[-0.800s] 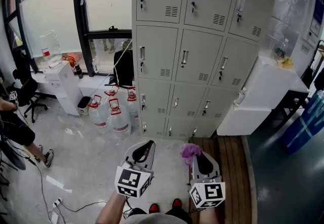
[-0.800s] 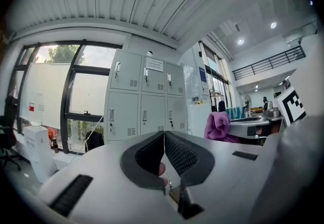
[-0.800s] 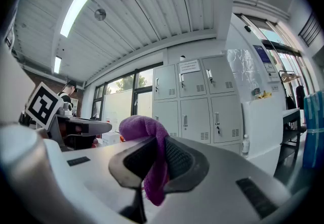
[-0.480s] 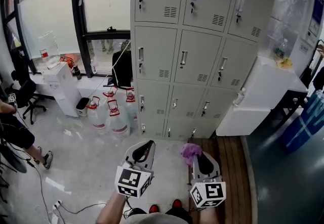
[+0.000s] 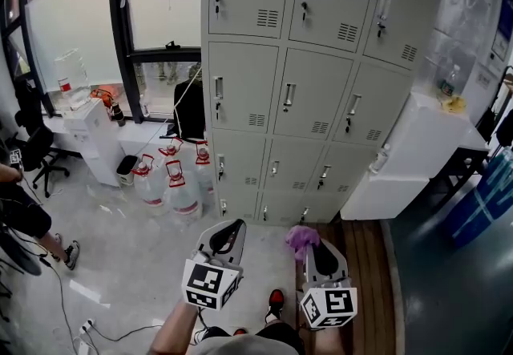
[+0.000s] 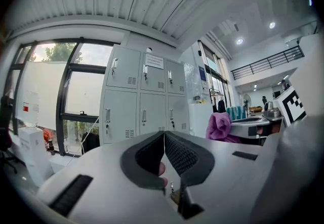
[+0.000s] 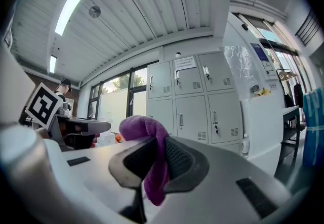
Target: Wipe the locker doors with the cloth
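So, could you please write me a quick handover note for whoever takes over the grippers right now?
Left gripper: jaws together, holding nothing.
Right gripper: shut on the purple cloth.
Locker doors: all closed, ahead of the person and apart from both grippers.
Done: the cloth is in hand.
Left: bring the cloth up to the doors and wipe them; it touches none of them yet.

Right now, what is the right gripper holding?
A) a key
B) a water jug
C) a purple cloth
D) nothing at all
C: in the right gripper view, the purple cloth is pinched between the closed jaws of the right gripper and hangs down below them.
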Demonstrator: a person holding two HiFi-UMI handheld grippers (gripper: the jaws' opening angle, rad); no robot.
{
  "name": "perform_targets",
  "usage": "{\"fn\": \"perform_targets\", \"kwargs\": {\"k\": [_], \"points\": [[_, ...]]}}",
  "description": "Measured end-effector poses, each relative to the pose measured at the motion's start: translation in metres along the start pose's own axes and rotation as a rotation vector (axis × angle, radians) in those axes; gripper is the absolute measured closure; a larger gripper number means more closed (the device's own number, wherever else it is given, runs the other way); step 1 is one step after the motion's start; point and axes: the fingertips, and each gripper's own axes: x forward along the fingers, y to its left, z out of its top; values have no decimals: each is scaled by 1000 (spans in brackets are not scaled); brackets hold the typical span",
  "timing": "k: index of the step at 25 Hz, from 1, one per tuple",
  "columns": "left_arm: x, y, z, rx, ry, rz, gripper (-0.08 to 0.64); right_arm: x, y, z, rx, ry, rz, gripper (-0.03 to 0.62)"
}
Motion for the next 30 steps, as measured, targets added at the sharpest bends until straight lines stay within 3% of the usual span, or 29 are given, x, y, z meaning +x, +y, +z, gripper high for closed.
{"fn": "perform_targets", "kwargs": {"k": [7,20,30], "points": [[72,10,-3,10,18,17,535,61,-51,-7,10,4,12,538],[272,39,-26,-34,84,70,535,236,-164,-52,43,103,107,538],[369,78,-68,-38,154,135,535,334,-208,-97,71,158,183,538]]}}
